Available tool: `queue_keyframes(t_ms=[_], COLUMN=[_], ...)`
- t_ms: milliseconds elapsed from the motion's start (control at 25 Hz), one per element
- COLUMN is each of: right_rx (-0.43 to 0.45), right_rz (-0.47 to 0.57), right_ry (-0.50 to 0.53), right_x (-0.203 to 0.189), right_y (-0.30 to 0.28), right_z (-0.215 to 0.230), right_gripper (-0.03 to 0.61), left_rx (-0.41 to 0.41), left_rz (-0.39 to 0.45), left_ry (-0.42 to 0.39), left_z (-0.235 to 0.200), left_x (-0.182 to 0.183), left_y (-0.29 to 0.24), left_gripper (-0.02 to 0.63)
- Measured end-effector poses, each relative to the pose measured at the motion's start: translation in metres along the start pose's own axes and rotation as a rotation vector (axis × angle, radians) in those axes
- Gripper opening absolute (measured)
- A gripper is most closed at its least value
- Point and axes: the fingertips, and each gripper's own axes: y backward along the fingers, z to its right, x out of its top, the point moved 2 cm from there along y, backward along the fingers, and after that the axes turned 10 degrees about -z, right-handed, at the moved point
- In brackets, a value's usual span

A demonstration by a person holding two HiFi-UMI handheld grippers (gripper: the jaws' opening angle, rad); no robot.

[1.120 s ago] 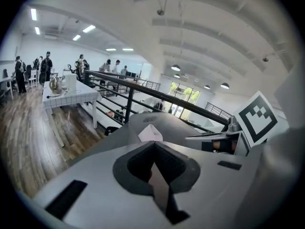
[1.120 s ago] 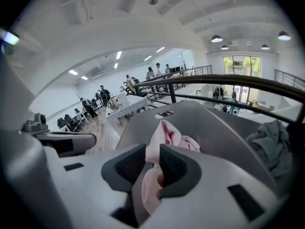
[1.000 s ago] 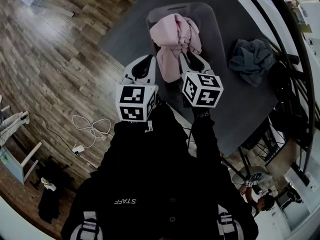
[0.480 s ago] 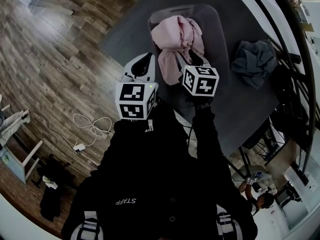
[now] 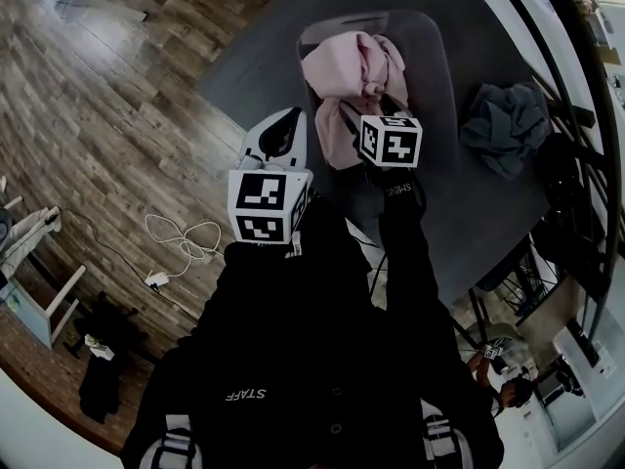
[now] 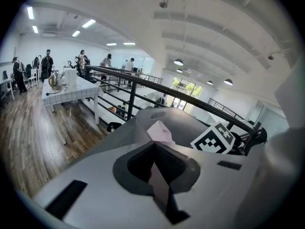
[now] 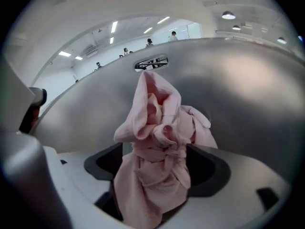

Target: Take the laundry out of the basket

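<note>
Crumpled pink cloth (image 5: 347, 66) heaped in a smooth, round-cornered grey basket (image 5: 426, 39)

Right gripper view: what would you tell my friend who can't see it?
A bunched pink cloth sits between the right gripper's jaws, which have just been opening. Behind it curves the grey basket wall, with a handle slot near its top.

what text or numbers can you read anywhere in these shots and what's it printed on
"STAFF": white letters on the person's black top.
Small white print on the black cuff at the person's right wrist: too blurred to read.
White cubes with black square markers, one left and one right: patterns only, no letters or numbers.
Both gripper views: no readable text.
</note>
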Motion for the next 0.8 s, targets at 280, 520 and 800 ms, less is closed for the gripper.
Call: queue_keyframes(t_ms=[280,520,800], right_rx=[-0.018,-0.021,0.079], right_rz=[-0.043,-0.090,-0.143], right_ry=[-0.037,-0.088,-0.147], right_x=[-0.001,-0.004,-0.008], right_y=[-0.028,-0.057,-0.095], right_z=[0.009,0.018,0.011], right_gripper=[0.445,0.487,0.531], left_rx=[0.007,0.015,0.048], left_rz=[-0.011,-0.012,-0.028], left_ry=[0.016,0.027,0.032], left_z=[-0.007,-0.013,-0.024], left_x=[-0.005,-0.008,-0.018], left_y=[0.000,0.001,0.007], left_gripper=[0.002,0.002,0.002])
